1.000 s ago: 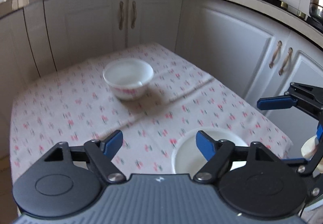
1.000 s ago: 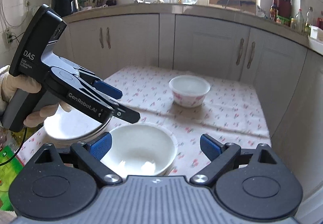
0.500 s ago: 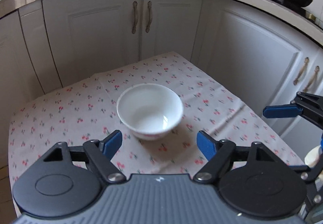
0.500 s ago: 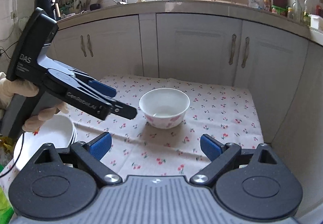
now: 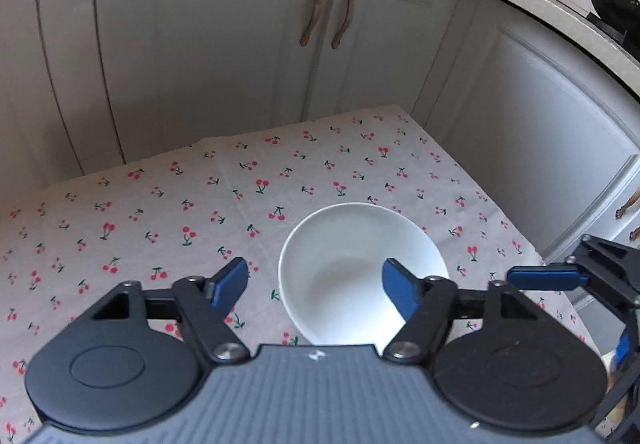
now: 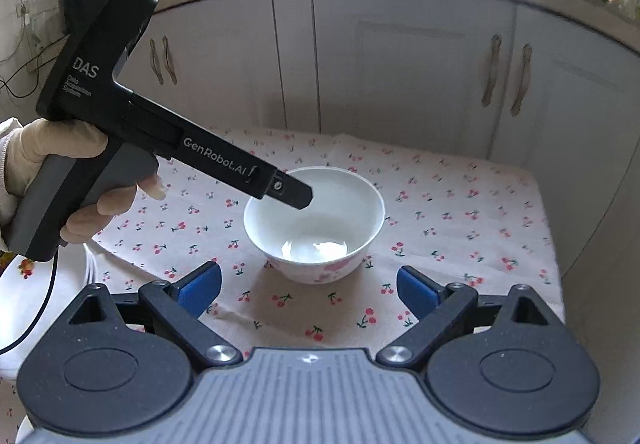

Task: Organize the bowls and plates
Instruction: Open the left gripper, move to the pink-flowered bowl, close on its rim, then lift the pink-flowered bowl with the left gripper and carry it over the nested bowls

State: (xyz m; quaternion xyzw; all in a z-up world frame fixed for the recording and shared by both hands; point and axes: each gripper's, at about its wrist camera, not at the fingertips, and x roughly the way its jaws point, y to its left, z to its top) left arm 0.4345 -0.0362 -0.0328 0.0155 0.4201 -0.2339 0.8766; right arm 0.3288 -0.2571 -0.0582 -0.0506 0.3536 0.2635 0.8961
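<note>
The left gripper (image 5: 316,286) stands wide open and holds nothing; one blue pad hangs over the white bowl's (image 5: 352,268) inside and the other outside its rim, whether touching cannot be told. The right gripper (image 6: 308,290) is likewise spread wide and empty, just short of the bowl. The bowl sits upright on the cherry-print cloth of the tabletop (image 6: 460,212). At the left edge of the right wrist view lies a stack of white plates (image 6: 48,284). Beyond stand grey cabinet doors (image 5: 224,44).
</note>
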